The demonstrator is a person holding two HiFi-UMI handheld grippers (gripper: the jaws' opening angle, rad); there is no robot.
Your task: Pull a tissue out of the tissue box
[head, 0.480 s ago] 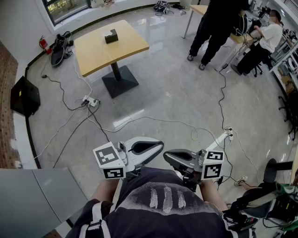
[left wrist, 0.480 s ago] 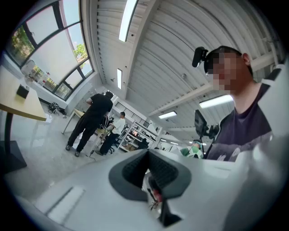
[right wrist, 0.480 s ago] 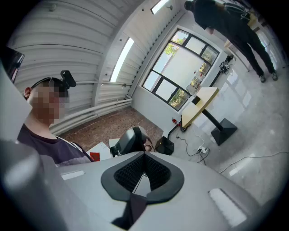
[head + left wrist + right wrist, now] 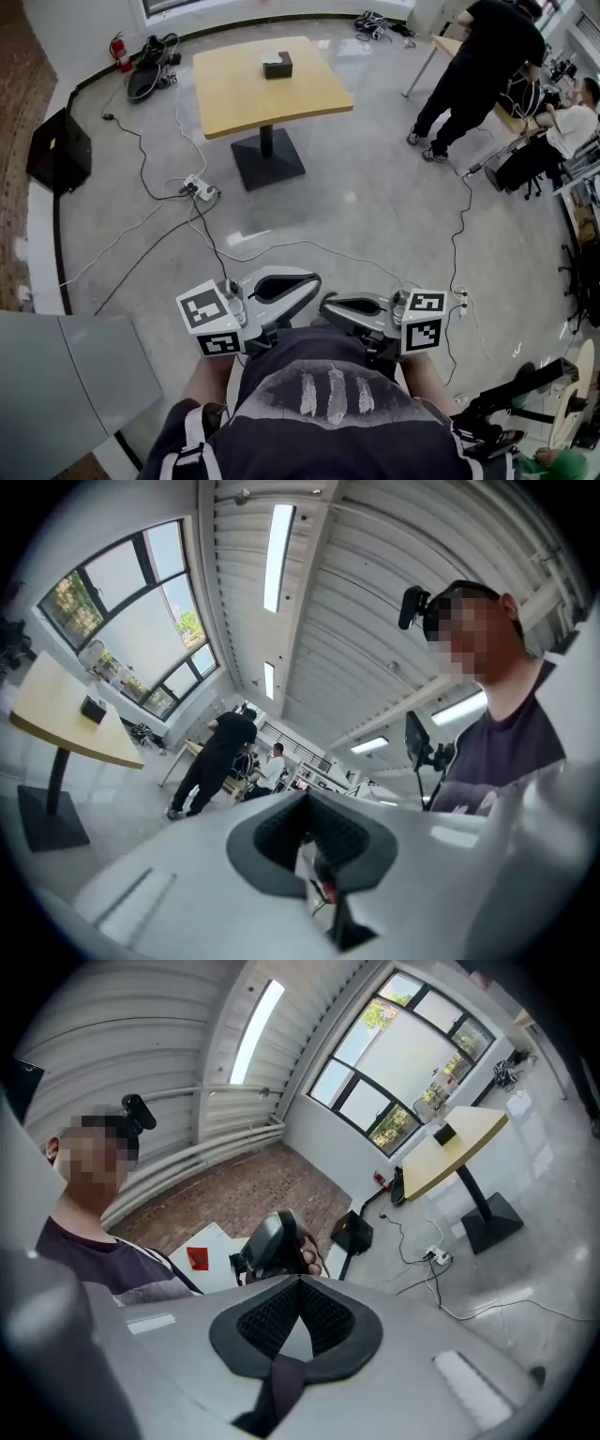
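A dark tissue box (image 4: 277,64) with a white tissue at its top stands on the yellow square table (image 4: 234,103), far across the floor from me. It also shows small in the left gripper view as the tissue box (image 4: 92,709) and in the right gripper view as the tissue box (image 4: 444,1134). My left gripper (image 4: 314,281) and right gripper (image 4: 324,305) are held close in front of my chest, tips turned toward each other. Both have their jaws together with nothing between them, seen too in the left gripper (image 4: 305,795) and right gripper (image 4: 300,1283) views.
Cables and a power strip (image 4: 201,189) trail over the glossy floor between me and the table's black pedestal base (image 4: 268,159). A person in black (image 4: 478,66) stands at the right by a second table, another sits beside. A grey cabinet top (image 4: 66,375) is at my left.
The head view has swung, so the yellow table now sits nearer the middle of the frame. Both grippers stay shut by my chest.
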